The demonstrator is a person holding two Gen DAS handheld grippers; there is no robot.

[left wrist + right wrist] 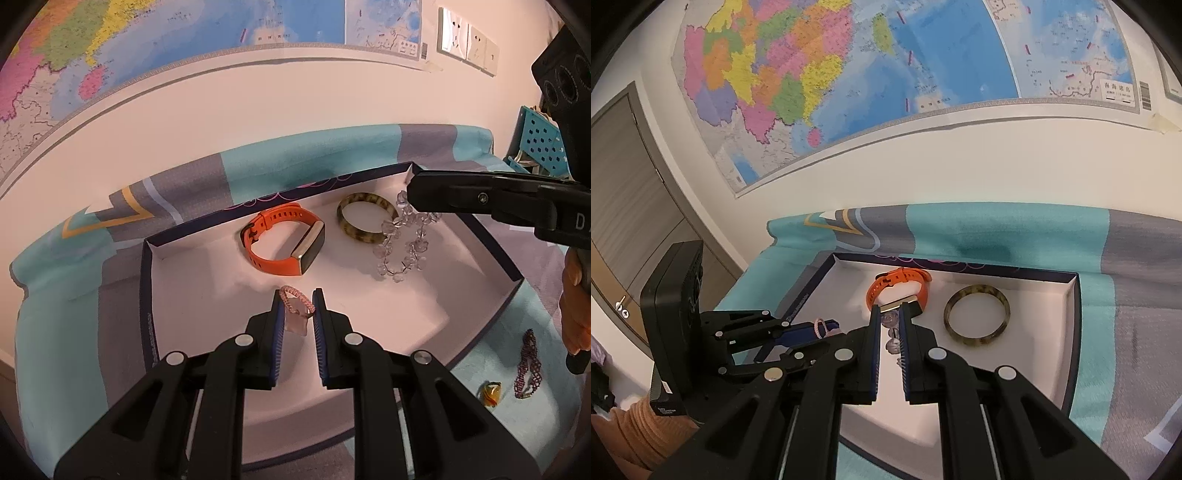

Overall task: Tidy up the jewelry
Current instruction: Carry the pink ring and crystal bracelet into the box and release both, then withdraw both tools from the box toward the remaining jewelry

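Two pieces are in the air over the box (147, 280) at once: the left gripper (298, 314) is clamped on a pink cord bracelet (295, 302), and the right gripper (890, 328) is clamped on a clear bead bracelet (402, 243) that dangles from its tip. To set them down well, I'd lower each over bare white floor and part the jaws only when the piece is close to the floor. The pink one has open space below it. The beads hang just beside the mottled bangle (977, 319) and near the orange watch (284, 240), so they could drape across either. A purple bead bracelet (528, 365) and an amber ring (490, 393) wait on the cloth (55, 295) outside the box.
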